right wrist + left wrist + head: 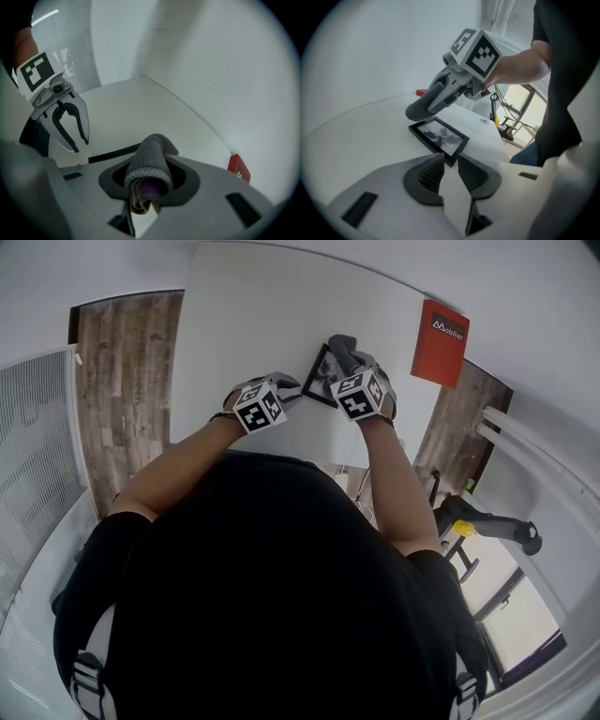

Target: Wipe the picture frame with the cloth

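Gripping grey cloth (151,159) — right claw (149,182) (left claw (451,163) part-open, empty).

Black shirt (281,596) — short sleeves (108,535).

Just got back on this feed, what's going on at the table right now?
A person is working over the white table with a tool in each hand. The right tool is clamped on a folded grey cloth, which hangs over the far corner of the black picture frame lying flat on the table. Whether the cloth touches it can't be told. The left tool is open and grips nothing, its tips by the frame's near corner.
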The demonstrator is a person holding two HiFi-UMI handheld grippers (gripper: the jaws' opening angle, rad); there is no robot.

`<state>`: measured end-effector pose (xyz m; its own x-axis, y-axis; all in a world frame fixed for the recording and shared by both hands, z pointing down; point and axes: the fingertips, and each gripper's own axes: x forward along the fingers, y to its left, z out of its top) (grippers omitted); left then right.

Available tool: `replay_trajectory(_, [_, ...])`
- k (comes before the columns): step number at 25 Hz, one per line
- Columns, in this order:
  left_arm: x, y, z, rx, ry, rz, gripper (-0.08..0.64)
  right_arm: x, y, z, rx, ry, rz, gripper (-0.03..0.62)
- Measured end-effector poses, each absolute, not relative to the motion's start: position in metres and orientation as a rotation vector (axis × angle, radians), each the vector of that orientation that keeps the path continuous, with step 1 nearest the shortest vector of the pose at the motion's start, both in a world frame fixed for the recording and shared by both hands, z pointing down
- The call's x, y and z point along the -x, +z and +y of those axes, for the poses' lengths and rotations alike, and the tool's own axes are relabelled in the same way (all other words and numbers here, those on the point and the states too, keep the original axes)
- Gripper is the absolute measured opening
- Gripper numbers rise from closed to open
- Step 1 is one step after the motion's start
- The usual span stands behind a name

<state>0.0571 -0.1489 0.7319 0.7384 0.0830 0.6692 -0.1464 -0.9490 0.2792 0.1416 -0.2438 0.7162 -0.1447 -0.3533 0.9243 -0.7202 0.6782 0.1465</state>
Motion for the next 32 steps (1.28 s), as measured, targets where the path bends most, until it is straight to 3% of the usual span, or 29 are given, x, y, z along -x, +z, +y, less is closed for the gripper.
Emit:
replay_trajectory(9, [-0.06, 0.764, -0.143, -2.665, 1.22, -0.004, 0.156, -0.131, 0.731, -0.244, -0.773, 0.324, -1.717, 0.107])
replay_trajectory(32, [-0.064, 0.779, -0.14, -2.651, 1.311, -0.103, 0.15, -0.111, 0.747, -0.194, -0.667, 0.324, -1.72, 0.106])
